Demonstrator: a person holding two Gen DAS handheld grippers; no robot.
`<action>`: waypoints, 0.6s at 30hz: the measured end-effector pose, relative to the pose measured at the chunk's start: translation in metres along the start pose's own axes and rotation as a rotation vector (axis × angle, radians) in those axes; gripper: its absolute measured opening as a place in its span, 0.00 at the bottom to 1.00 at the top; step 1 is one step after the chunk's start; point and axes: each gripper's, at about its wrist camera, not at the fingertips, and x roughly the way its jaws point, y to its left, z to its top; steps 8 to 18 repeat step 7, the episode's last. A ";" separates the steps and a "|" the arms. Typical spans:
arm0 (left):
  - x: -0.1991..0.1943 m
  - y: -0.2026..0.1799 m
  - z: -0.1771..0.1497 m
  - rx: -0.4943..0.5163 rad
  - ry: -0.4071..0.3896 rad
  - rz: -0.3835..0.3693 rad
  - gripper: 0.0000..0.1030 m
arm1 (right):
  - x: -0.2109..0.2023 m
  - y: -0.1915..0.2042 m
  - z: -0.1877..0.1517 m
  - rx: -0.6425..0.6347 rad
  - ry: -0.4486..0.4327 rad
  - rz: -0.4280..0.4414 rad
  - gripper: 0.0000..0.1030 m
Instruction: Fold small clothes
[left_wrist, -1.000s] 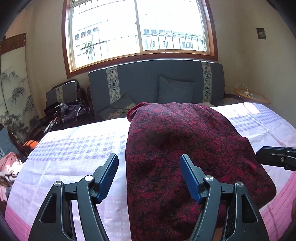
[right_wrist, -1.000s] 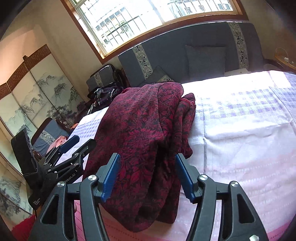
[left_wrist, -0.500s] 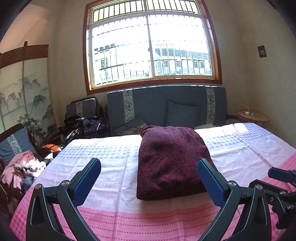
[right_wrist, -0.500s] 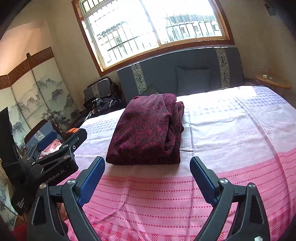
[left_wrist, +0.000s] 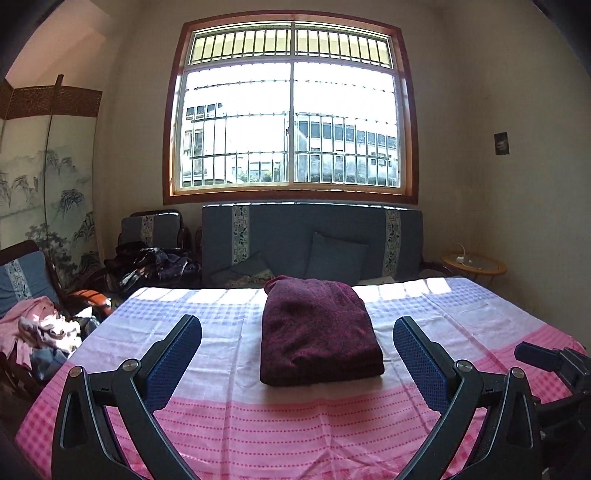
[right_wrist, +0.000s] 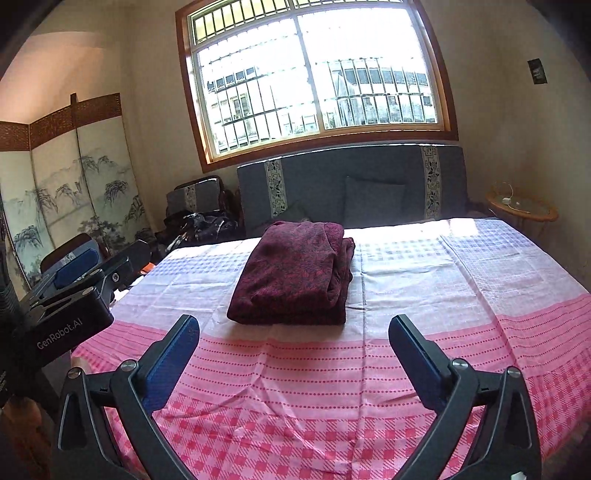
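Note:
A dark red patterned garment lies folded in a neat rectangular stack in the middle of the table; it also shows in the right wrist view. My left gripper is open wide and empty, held back near the table's front edge, apart from the garment. My right gripper is open wide and empty, also back from the garment. The left gripper's body shows at the left of the right wrist view. The right gripper's tip shows at the right of the left wrist view.
The table wears a pink and lilac checked cloth. A blue sofa stands behind it under the window. A pile of clothes lies on a chair at the left. A small round side table stands at the right.
Both grippers have let go of the garment, opened wide and pulled back and up from it. The garment now lies folded on the table, farther away in both views.

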 end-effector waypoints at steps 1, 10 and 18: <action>-0.005 -0.001 0.000 0.002 -0.012 0.008 1.00 | -0.004 -0.001 -0.001 -0.001 0.000 0.001 0.99; -0.012 -0.004 -0.006 0.014 -0.006 0.055 1.00 | -0.016 -0.003 -0.012 -0.008 0.017 -0.020 0.99; -0.012 -0.004 -0.006 0.014 -0.006 0.055 1.00 | -0.016 -0.003 -0.012 -0.008 0.017 -0.020 0.99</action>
